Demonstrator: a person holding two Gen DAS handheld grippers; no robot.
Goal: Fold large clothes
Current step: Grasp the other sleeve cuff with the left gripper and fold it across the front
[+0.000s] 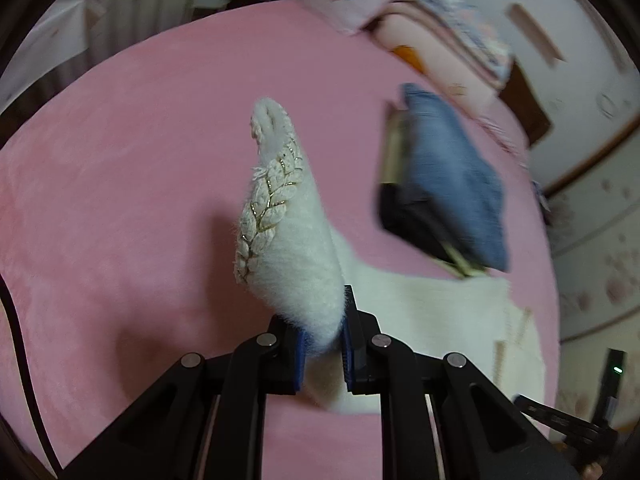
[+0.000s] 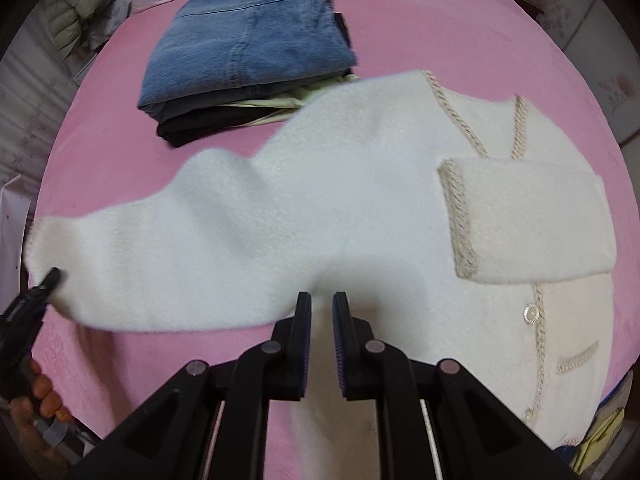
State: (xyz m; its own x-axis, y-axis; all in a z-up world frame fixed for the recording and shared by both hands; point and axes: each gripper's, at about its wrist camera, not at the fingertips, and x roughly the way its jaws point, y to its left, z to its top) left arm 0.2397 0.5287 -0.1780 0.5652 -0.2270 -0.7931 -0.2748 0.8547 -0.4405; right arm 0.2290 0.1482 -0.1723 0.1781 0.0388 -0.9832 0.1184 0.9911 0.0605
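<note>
A fluffy white cardigan (image 2: 360,208) with braided gold trim lies on the pink bed (image 2: 400,20). One sleeve (image 2: 532,220) is folded across its chest. My left gripper (image 1: 322,340) is shut on the cuff end of the other sleeve (image 1: 288,232) and holds it lifted off the bed; it also shows at the left edge of the right wrist view (image 2: 48,280). My right gripper (image 2: 322,312) has its jaws a narrow gap apart just above the cardigan's near edge, under the lifted sleeve, with nothing between them.
A stack of folded clothes with blue jeans (image 2: 248,48) on top sits behind the cardigan; it also shows in the left wrist view (image 1: 452,180). Pillows and bedding (image 1: 432,28) lie at the bed's far side. A padded jacket (image 2: 80,8) lies off the bed's left corner.
</note>
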